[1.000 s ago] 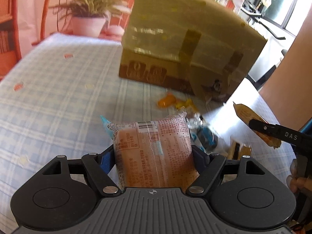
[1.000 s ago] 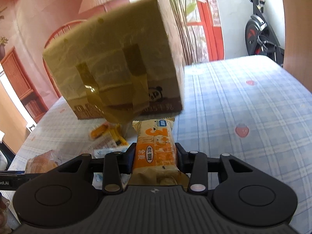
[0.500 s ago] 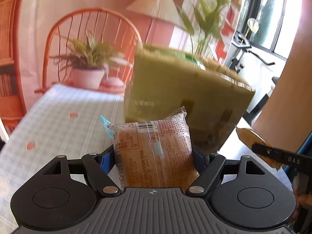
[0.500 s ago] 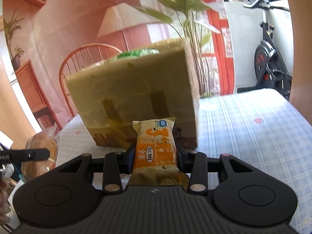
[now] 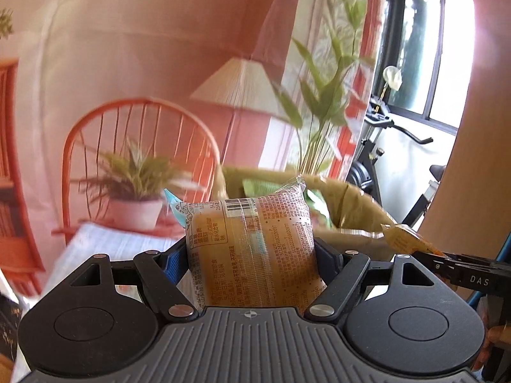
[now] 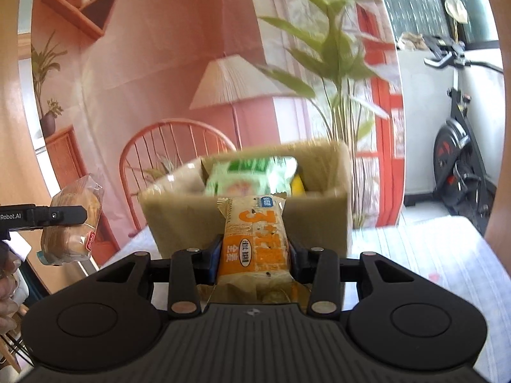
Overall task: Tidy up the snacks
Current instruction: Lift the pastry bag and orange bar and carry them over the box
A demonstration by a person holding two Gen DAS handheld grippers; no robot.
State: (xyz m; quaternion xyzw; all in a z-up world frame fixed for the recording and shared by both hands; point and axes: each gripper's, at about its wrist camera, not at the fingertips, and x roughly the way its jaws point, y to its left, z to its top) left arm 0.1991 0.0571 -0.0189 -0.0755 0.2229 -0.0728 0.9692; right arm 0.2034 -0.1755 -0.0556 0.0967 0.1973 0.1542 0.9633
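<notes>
Both tools grip snacks: left tool (image 5: pixel 250 255) bread packet (image 5: pixel 252 249), right tool (image 6: pixel 254 252) orange biscuit pack (image 6: pixel 255 239); blurred box (image 6: pixel 249 198) contents unclear.

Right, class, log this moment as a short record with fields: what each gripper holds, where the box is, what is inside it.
left gripper: jaws shut on a clear-wrapped bread packet, barcode side facing the camera
right gripper: jaws shut on an orange cracker packet, held upright
cardboard box: open top, on the checked tablecloth, straight ahead of the right gripper
box contents: green packet; something yellow beside it, unclear
state: both snacks held outside the box
</notes>
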